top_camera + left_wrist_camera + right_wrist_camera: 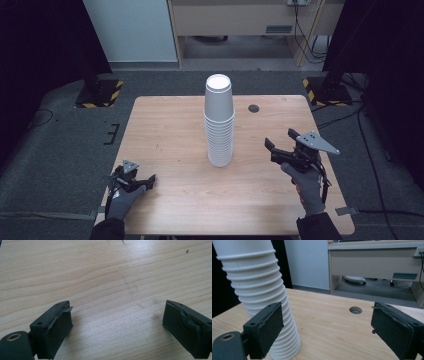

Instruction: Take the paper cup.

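1. Presently: right gripper held off the table near its right edge, jaws spread wide, nothing between them; in the right gripper view the pads flank open tabletop, w/ the cup stack just behind the left-hand pad.
2. Left gripper low by the near-left corner, jaws also wide apart, empty; left gripper view looks onto bare wood grain.
3. Stack of white paper cups stands mid-table, upside down, bases up, approx. centred between left and right edges. Well apart from the left gripper, nearer the right one.
4. Handling, my read: very light, thin-walled, crushes easily. Tall and narrow, so tippy; a sideways nudge could topple it. Rolled rims make ridges, decent purchase.
5. Where to grip: top cup's wall just above the next rim, gentle squeeze, lift straight up. Other gripper could steady the lower stack.
6. Writing: no brand, label or print legible on cups, table or grippers.
7. Round cable hole toward the far-right corner.
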Demonstrator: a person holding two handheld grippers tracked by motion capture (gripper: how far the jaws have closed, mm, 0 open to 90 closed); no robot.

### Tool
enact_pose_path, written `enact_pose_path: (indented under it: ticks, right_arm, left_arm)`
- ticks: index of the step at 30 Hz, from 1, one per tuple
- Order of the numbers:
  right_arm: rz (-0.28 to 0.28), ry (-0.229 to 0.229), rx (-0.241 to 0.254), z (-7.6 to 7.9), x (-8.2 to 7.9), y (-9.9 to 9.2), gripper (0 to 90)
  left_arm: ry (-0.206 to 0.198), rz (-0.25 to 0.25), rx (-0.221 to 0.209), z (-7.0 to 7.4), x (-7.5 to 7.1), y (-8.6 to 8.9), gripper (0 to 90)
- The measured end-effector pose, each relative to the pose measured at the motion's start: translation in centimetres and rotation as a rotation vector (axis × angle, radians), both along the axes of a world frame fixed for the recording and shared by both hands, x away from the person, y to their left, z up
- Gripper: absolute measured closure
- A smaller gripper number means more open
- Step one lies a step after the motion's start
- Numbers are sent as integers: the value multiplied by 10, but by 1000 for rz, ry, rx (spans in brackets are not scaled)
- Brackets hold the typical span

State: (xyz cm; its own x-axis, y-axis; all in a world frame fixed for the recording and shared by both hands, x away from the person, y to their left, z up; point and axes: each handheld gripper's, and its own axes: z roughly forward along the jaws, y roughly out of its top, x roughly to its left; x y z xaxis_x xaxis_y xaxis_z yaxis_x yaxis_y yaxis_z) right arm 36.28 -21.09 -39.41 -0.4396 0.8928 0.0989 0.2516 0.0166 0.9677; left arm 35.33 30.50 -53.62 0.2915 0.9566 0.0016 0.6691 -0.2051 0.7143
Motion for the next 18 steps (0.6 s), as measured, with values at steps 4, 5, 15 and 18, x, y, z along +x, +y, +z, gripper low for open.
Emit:
enact_pose_path:
  ticks: [4,5,15,18]
  right_arm:
    - [11,-19,3,10,2,5,110]
    - [11,-19,3,10,2,5,110]
    - [49,-65,15,37,7,25,111]
    - [62,-77,26,44,8,30,112]
  left_arm:
    - [0,0,0,0,0,0,78]
    - [0,0,0,0,0,0,78]
    - [0,0,0,0,0,0,78]
    - [0,0,0,0,0,0,78]
